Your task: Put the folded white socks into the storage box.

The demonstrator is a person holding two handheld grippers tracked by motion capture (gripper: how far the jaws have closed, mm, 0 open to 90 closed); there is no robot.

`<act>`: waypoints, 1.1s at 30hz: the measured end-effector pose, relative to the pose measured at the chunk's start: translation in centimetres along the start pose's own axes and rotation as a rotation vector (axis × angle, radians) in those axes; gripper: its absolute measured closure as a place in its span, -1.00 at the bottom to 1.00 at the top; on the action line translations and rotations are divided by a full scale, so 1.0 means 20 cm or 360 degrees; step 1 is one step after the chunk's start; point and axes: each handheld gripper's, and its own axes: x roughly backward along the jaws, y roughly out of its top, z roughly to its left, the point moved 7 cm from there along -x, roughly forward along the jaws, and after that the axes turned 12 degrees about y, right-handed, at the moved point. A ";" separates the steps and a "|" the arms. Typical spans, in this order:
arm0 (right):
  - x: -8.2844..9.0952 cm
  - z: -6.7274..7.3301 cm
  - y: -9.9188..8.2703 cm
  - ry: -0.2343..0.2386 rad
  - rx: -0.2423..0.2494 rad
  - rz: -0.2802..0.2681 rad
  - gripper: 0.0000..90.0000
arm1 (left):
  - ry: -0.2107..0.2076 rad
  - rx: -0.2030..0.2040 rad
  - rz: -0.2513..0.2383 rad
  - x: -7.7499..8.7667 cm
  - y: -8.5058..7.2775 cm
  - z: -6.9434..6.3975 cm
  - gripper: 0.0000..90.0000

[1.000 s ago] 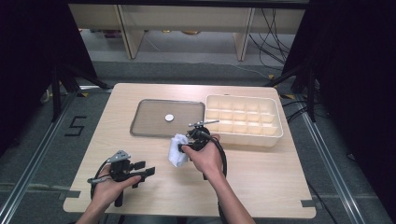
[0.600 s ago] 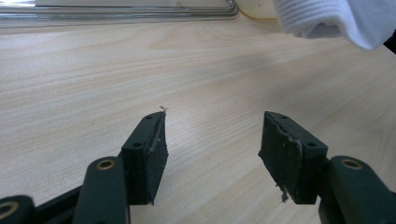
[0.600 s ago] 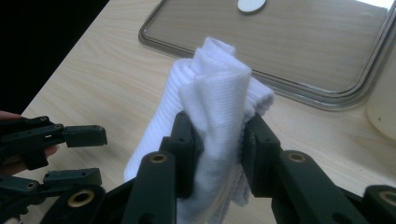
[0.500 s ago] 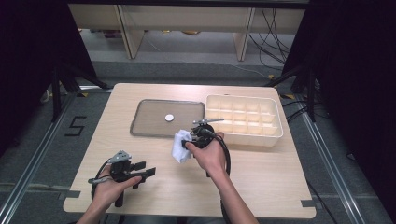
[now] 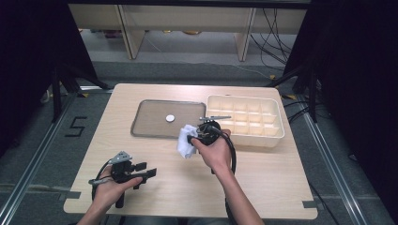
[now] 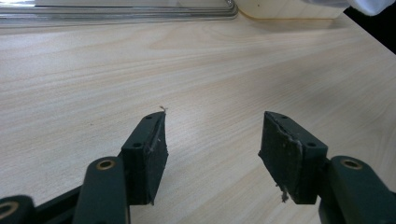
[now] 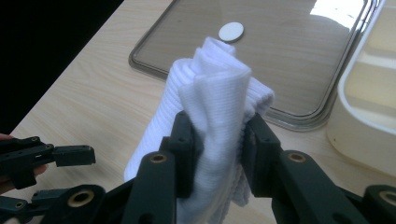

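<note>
The white cloth [image 7: 219,116], a ribbed, knitted piece bunched into a loose roll, stands pinched between the two pads of the right gripper [image 7: 218,140], its upper folds rising above the fingertips and its loose end hanging below them toward the table [image 5: 263,187]. It looks light, soft and limp: it should sag and unroll wherever it is unsupported, yet its ribbed weave should keep it from slipping, and nothing about it seems fragile. The hold sits across the thick middle of the bundle, which seems the sound place, since a grip on a single edge would likely let the rest unfurl. Just beyond the fingertips lies the shallow clear tray [image 7: 327,116] with a small white disc [image 7: 231,31] on it, and to the fingers' right is the cream compartment box [image 7: 369,107]. The left gripper [image 6: 212,140] rests low over bare table well apart from the cloth, its pads standing wide with nothing between them.
</note>
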 end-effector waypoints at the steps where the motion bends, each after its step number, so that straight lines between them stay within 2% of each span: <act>1: 0.00 0.00 0.00 -0.0013 0.0007 -0.0011 0.54 | -0.0003 -0.0002 0.0001 0.00 0.00 0.00 -0.11; 2: 0.01 -0.01 0.01 -0.0005 0.0021 -0.0006 0.54 | -0.0004 -0.0002 0.0002 0.00 0.00 0.00 -0.11; 4: 0.01 0.00 0.01 -0.0015 -0.0031 -0.0009 0.53 | -0.0003 0.0000 0.0000 0.00 0.00 0.00 -0.11; 5: 0.01 -0.01 0.01 -0.0017 0.0024 -0.0027 0.54 | -0.0001 -0.0001 0.0001 0.00 0.00 0.00 -0.11; 6: 0.02 -0.01 0.01 -0.0018 -0.0015 -0.0017 0.53 | -0.0001 -0.0001 0.0001 0.00 0.00 0.00 -0.11; 10: 0.04 -0.01 0.03 -0.0031 -0.0033 -0.0047 0.53 | -0.0009 0.0000 -0.0001 0.00 0.00 0.00 -0.11; 13: 0.05 -0.03 0.05 -0.0036 0.0018 -0.0090 0.53 | -0.0007 -0.0004 -0.0002 0.00 0.00 0.00 -0.11; 14: 0.06 -0.03 0.05 -0.0052 0.0001 -0.0093 0.53 | -0.0002 -0.0003 -0.0001 0.00 0.00 0.00 -0.11; 16: 0.07 -0.04 0.06 -0.0043 0.0018 -0.0104 0.53 | -0.0006 0.0002 0.0000 0.00 0.00 0.00 -0.11; 17: 0.07 -0.03 0.06 -0.0050 -0.0022 -0.0095 0.53 | -0.0006 0.0007 0.0003 0.00 0.00 -0.01 -0.11; 18: 0.08 -0.05 0.07 -0.0058 0.0025 -0.0110 0.53 | -0.0008 0.0006 0.0003 0.00 0.00 0.00 -0.11; 20: 0.08 -0.04 0.07 -0.0050 -0.0023 -0.0101 0.53 | -0.0005 -0.0004 0.0001 0.00 0.00 0.00 -0.11; 22: 0.09 -0.05 0.08 -0.0056 0.0010 -0.0125 0.53 | -0.0002 -0.0004 0.0000 0.00 0.00 0.00 -0.11; 23: 0.09 -0.05 0.07 -0.0060 -0.0027 -0.0117 0.53 | -0.0004 -0.0002 -0.0002 0.00 0.00 0.00 -0.11; 26: 0.09 -0.06 0.09 -0.0061 0.0034 -0.0139 0.53 | -0.0007 -0.0002 -0.0002 0.00 0.00 0.00 -0.11; 29: 0.10 -0.06 0.10 -0.0067 0.0013 -0.0158 0.53 | -0.0011 -0.0003 -0.0004 0.00 0.00 0.00 -0.11; 30: 0.11 -0.07 0.10 -0.0089 0.0021 -0.0157 0.53 | -0.0009 -0.0001 -0.0004 0.00 0.00 0.00 -0.11; 33: 0.12 -0.08 0.11 -0.0090 0.0026 -0.0176 0.53 | -0.0004 -0.0004 -0.0001 0.00 0.00 0.00 -0.11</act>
